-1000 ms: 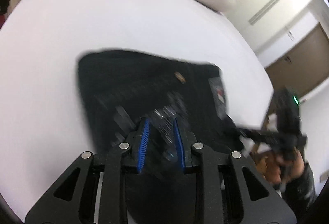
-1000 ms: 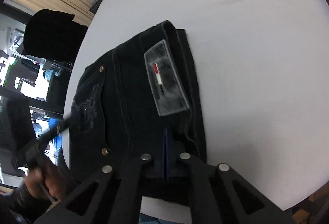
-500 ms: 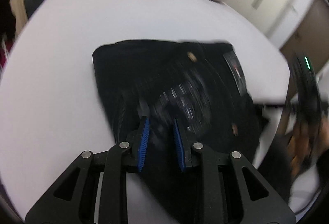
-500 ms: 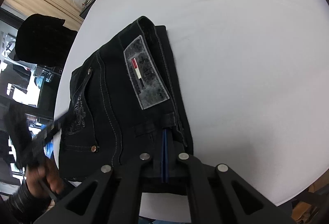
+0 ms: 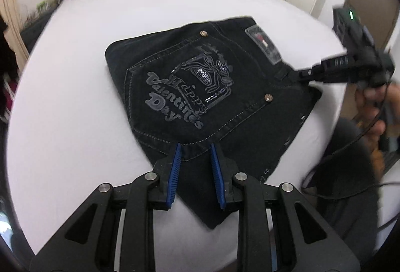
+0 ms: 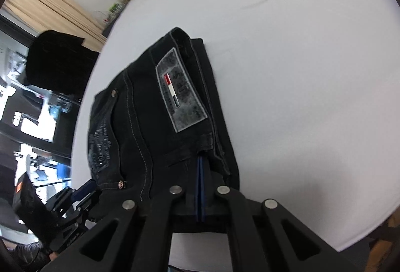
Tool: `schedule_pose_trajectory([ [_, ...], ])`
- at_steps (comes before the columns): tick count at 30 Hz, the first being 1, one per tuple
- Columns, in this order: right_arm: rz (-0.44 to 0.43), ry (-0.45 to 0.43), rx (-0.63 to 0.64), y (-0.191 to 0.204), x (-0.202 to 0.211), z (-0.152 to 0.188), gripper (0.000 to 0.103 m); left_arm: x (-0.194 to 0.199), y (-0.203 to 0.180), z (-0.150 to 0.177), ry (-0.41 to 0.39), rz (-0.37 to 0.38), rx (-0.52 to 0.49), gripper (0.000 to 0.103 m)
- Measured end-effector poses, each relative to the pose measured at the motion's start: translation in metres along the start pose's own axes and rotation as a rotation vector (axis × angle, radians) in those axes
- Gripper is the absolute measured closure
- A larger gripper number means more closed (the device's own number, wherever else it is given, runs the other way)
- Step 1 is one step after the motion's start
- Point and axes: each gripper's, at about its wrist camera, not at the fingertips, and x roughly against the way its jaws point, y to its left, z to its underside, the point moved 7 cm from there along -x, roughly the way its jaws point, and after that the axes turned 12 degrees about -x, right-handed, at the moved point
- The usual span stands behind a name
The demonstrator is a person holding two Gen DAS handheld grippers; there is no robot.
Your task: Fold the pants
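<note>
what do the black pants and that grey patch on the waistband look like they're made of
Pants: likely black denim, matte, with pale contrast stitching and metal rivets. Patch: stiff mottled grey, perhaps leather or faux leather; its stitched edge and flat sheen suggest that, but it stays uncertain.

Left tongs (image 5: pixel 195 167) agape, right tongs (image 6: pixel 200 187) pinched.

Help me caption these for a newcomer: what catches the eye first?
The black jeans folded on the white bed, their back pocket printed "Happy Valentine's Day". Next, the grey patch with a red, white and dark stripe at the waistband. The right gripper is shut on the waistband edge; the left gripper hangs open over the near corner.
</note>
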Motion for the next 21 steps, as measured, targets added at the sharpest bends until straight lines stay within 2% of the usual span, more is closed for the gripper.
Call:
schedule_pose_trajectory([
  [1, 0.002, -0.006, 0.006, 0.003, 0.005, -0.002, 0.099, 0.012, 0.007, -0.001, -0.017, 0.034, 0.047, 0.079],
  [3, -0.02, -0.051, 0.033, 0.013, 0.025, -0.005, 0.07, 0.041, 0.029, -0.008, -0.114, 0.046, 0.146, 0.079],
  [4, -0.044, -0.105, 0.033, 0.016, 0.039, -0.01, 0.037, 0.053, 0.043, -0.013, -0.172, 0.023, 0.19, 0.077],
  [5, -0.061, -0.139, 0.036, 0.018, 0.046, -0.015, 0.021, 0.059, 0.055, -0.015, -0.205, 0.004, 0.225, 0.058],
  [6, -0.082, -0.155, 0.046, 0.02, 0.051, -0.022, 0.021, 0.059, 0.07, -0.017, -0.218, -0.011, 0.275, 0.022],
  [7, -0.086, -0.144, 0.046, 0.019, 0.051, -0.026, 0.021, 0.055, 0.078, -0.017, -0.212, -0.008, 0.307, 0.016],
  [9, -0.075, -0.078, 0.02, 0.014, 0.038, -0.04, 0.025, 0.038, 0.093, -0.014, -0.167, 0.042, 0.391, 0.016],
  [11, -0.086, -0.002, 0.021, 0.014, 0.019, -0.047, 0.031, 0.012, 0.101, -0.009, -0.1, 0.142, 0.495, 0.016],
  [12, -0.062, 0.03, 0.021, 0.011, 0.008, -0.052, 0.033, 0.0, 0.104, -0.006, -0.068, 0.181, 0.541, 0.016],
  [14, -0.065, 0.089, 0.019, 0.012, -0.01, -0.054, 0.036, -0.019, 0.106, 0.0, -0.018, 0.232, 0.604, 0.016],
  [17, -0.078, 0.143, 0.003, 0.013, -0.034, -0.057, 0.043, -0.033, 0.102, -0.006, 0.01, 0.234, 0.569, 0.016],
  [19, -0.092, 0.16, -0.017, 0.015, -0.046, -0.059, 0.047, -0.041, 0.097, -0.014, 0.032, 0.251, 0.554, 0.021],
  [21, -0.089, 0.165, -0.026, 0.017, -0.052, -0.06, 0.052, -0.05, 0.09, -0.018, 0.079, 0.273, 0.528, 0.039],
])
